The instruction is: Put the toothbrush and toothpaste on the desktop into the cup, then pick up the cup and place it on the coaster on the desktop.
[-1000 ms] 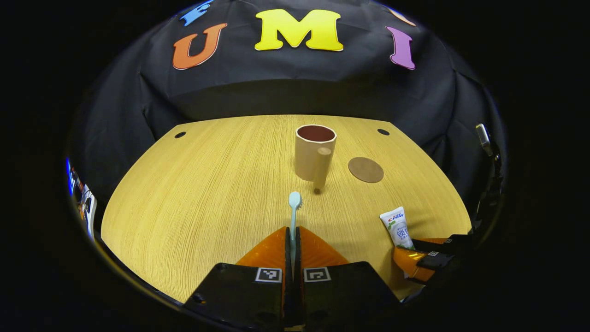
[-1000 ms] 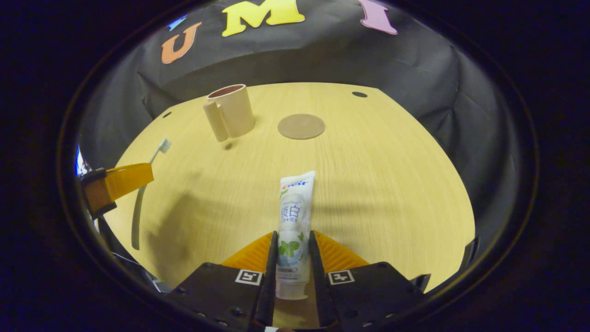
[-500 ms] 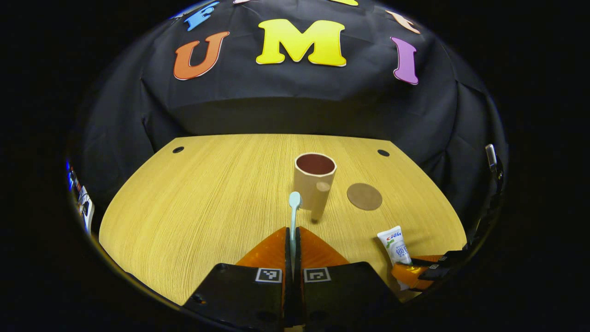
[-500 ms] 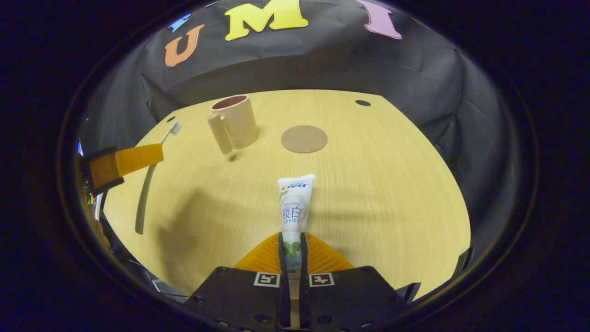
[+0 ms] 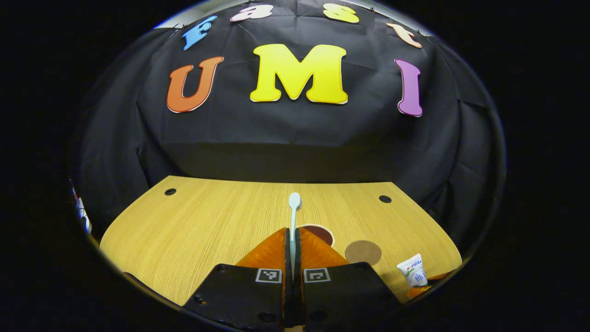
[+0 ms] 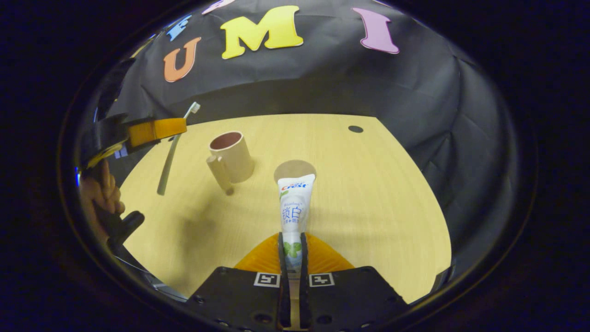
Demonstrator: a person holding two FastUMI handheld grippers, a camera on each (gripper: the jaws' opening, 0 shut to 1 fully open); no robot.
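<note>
My left gripper is shut on a pale toothbrush whose head points up and away; the right gripper view shows that gripper held in the air to the left of the cup, brush hanging through it. The beige handled cup stands upright on the wooden desktop; in the left gripper view its rim peeks out just past my fingers. My right gripper is shut on a white toothpaste tube, lifted off the desk. The round brown coaster lies right of the cup.
A hand holds the left gripper's grip at the left edge of the right gripper view. Two dark holes mark the desk's far corners. Black cloth walls close the booth behind and at the sides.
Both grippers have risen. The left one carried the toothbrush up and forward until the cup sits just beneath its fingers. The right one shut on the toothpaste and lifted it.
</note>
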